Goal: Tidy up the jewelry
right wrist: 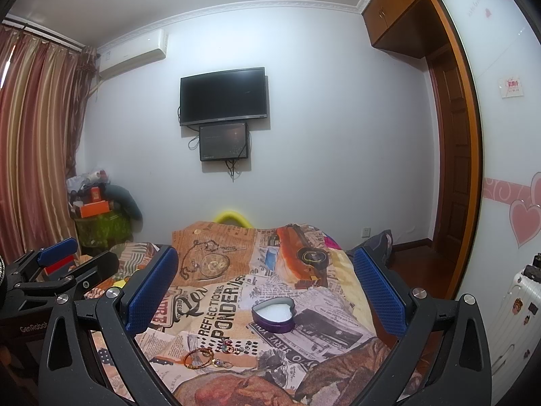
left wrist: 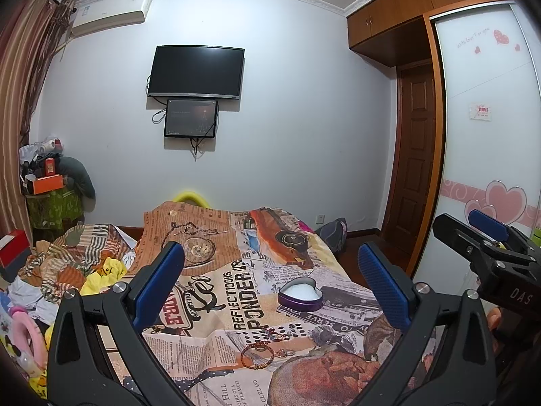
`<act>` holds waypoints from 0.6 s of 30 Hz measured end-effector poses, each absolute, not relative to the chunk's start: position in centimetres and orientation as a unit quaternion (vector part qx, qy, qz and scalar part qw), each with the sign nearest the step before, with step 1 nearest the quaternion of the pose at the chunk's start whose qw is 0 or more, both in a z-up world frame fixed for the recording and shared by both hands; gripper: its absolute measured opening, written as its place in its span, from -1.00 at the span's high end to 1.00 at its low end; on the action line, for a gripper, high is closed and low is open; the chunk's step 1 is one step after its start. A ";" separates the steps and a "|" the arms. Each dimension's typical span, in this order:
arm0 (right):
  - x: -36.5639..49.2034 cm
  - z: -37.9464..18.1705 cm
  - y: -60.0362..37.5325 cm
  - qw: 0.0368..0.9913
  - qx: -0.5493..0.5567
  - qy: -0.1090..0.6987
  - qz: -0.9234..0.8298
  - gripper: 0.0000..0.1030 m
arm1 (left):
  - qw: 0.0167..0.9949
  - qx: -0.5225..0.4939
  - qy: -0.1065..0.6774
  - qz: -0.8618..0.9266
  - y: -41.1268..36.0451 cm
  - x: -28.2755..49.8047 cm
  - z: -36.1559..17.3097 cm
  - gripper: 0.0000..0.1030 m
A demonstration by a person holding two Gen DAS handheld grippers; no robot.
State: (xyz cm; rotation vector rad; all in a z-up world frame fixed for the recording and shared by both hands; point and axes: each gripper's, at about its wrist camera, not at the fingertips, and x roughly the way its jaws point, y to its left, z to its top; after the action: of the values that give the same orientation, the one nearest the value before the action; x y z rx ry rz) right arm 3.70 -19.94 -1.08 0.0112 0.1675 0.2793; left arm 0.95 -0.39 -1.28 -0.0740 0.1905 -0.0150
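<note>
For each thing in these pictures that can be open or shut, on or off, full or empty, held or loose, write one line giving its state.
Heart-shaped box: lid off, white lining showing, no jewelry inside.
Bangle: loose on the cloth, in front of the box.
Small rings and chain: loose beside the bangle.
Left gripper: open, empty.
Right gripper: open, empty.
Television: screen dark.

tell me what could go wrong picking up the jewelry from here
The bangle and the small rings lie on a busy printed cloth, so the tiny pieces could be missed or pinched together with the fabric. The cloth looks soft and wrinkled, so the open heart box might tip if pushed. Both the left gripper and the right gripper are open and close together, so they could bump.
</note>
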 end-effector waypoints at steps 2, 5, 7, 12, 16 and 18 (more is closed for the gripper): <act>3.7 -1.1 -20.0 0.987 0.006 0.084 0.140 -0.99 | 0.995 -0.037 0.096 -0.009 -0.5 0.8 -1.3 -1.00; 3.7 -1.0 -19.9 0.987 0.006 0.085 0.139 -0.99 | 0.995 -0.038 0.096 -0.008 0.0 1.2 -1.2 -1.00; 3.7 -1.1 -20.0 0.987 0.007 0.085 0.139 -0.99 | 0.995 -0.038 0.096 -0.008 0.0 1.2 -1.2 -1.00; 3.7 -1.1 -20.0 0.987 0.008 0.087 0.138 -0.99 | 0.994 -0.039 0.097 -0.009 0.0 1.2 -1.3 -1.00; 3.8 -1.2 -20.1 0.986 0.009 0.089 0.138 -0.99 | 0.994 -0.040 0.099 -0.010 0.0 1.2 -1.5 -1.00; 3.8 -1.2 -20.2 0.986 0.010 0.091 0.139 -0.99 | 0.994 -0.041 0.101 -0.010 0.0 1.4 -1.5 -1.00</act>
State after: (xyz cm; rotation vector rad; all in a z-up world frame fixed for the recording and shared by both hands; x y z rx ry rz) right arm 3.81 -20.18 -1.25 0.0194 0.1818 0.2783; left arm 1.42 0.00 -1.46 -0.0819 0.2019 -0.0202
